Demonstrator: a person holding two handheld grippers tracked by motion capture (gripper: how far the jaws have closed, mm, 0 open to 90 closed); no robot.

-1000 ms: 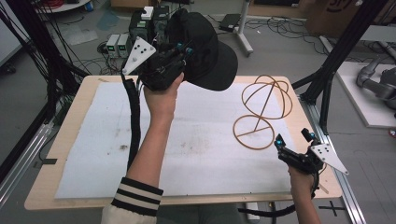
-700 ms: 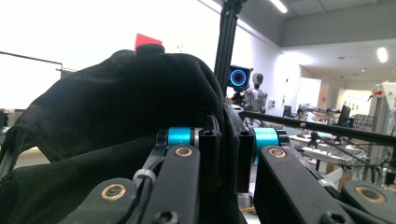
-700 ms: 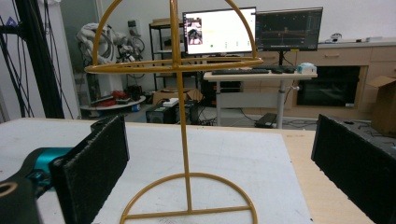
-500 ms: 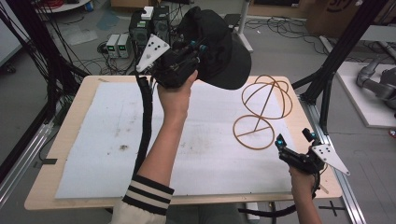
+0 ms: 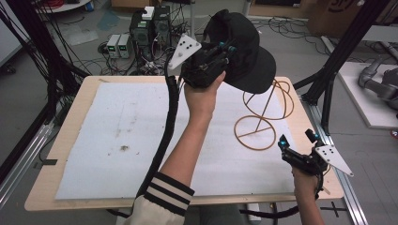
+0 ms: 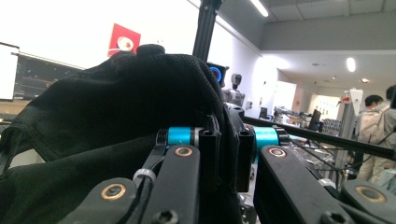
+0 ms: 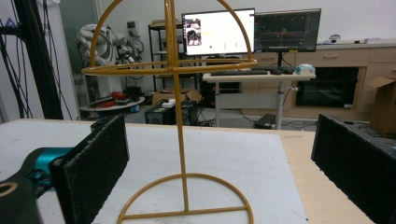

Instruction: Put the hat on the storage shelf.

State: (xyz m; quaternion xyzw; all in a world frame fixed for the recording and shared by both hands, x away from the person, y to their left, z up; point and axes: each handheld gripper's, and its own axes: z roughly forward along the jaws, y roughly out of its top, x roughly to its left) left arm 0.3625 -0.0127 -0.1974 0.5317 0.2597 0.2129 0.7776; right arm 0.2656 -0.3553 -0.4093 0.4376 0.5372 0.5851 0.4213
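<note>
A black cap (image 5: 246, 54) hangs in the air over the table's far side, its brim just above the top of a gold wire hat stand (image 5: 263, 110). My left gripper (image 5: 226, 50) is shut on the cap's fabric; in the left gripper view the cloth (image 6: 116, 107) is pinched between the two jaws of that gripper (image 6: 229, 154). The stand (image 7: 180, 140) rests on the white mat, a round base with a stem and domed hoops. My right gripper (image 5: 295, 139) stands open near the table's front right corner, pointing at the stand, and in its own view the right gripper (image 7: 224, 163) has nothing between its pads.
A white mat (image 5: 117, 140) covers most of the wooden table (image 5: 42, 197). The left gripper's thick cable (image 5: 164, 136) trails down along the forearm. Black frame struts (image 5: 328, 89) rise at the right edge. Electronics boxes (image 5: 145, 28) and loose cables sit on the floor behind.
My left hand has carried the cap to the right and slightly up, bringing it over the hat stand. The right gripper has stayed where it was, still open.
</note>
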